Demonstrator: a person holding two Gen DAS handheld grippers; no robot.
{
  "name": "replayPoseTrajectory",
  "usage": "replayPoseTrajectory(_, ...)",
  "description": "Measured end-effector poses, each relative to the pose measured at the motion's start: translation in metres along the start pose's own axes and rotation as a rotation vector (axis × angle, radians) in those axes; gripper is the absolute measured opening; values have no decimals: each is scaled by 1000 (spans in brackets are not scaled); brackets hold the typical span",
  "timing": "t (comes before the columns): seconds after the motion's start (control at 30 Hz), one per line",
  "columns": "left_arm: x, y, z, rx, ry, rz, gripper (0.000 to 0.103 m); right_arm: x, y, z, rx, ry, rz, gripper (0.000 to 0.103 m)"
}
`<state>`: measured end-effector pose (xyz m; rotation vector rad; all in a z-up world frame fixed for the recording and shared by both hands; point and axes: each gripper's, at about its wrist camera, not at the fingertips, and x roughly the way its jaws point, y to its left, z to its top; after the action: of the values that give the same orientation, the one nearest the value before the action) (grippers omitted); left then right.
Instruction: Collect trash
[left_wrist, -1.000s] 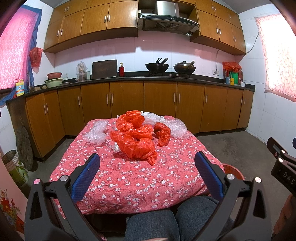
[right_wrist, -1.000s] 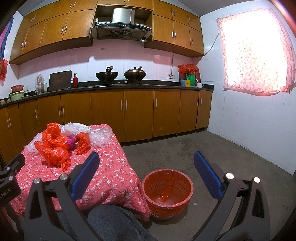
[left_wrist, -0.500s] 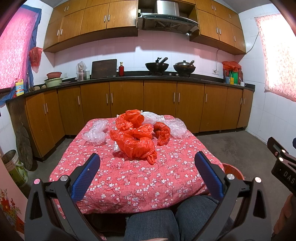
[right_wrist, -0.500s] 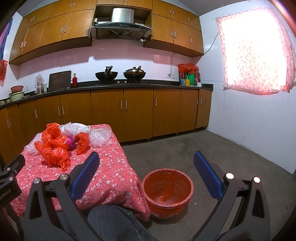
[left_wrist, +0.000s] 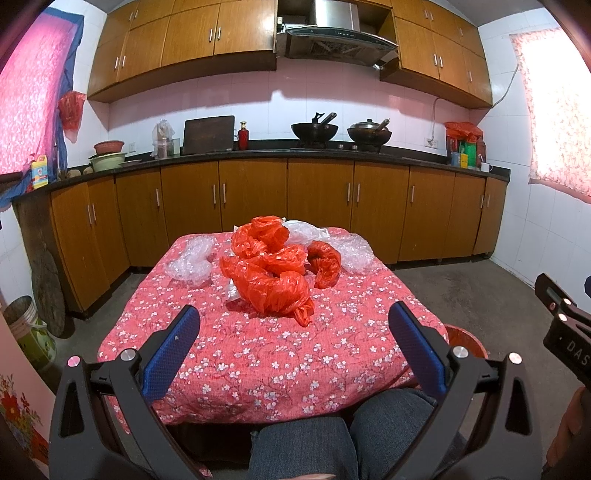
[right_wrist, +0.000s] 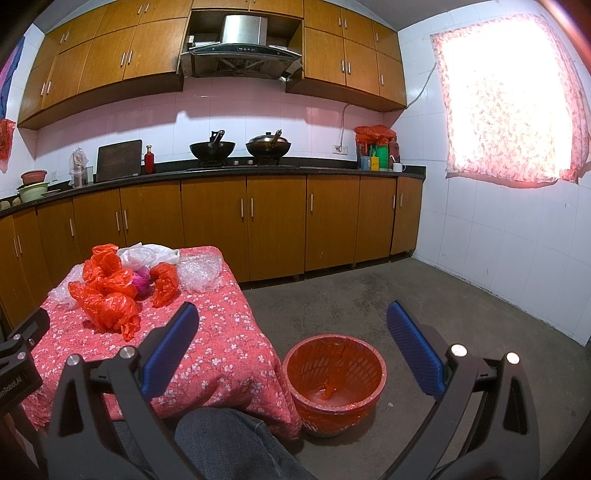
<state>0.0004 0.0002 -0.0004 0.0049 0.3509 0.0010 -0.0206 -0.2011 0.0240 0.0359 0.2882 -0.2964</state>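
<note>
Orange bags (left_wrist: 273, 275) heaped on table (left_wrist: 258, 354), lined basket (right_wrist: 334, 380) beside it

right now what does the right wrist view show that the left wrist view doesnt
Only the right wrist view shows the whole red lined basket on the floor and a pink bundle among the bags. Only the left wrist view shows the bucket by the left cabinets. Both share the red plastic bags on the floral table, and both grippers open.
</note>
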Motion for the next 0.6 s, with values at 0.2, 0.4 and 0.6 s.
replayPoseTrajectory(0.2,9,2,-3,-2,29,16,101,14,-3,-2,4,33,24,99)
replayPoseTrajectory(0.4,36,16,-4,-38,92,18,101,42,12,-2,-23,72,81,99)
replayPoseTrajectory(0.6,71,42,-1,-82,139,82,95,81,37,7,-55,121,141,92)
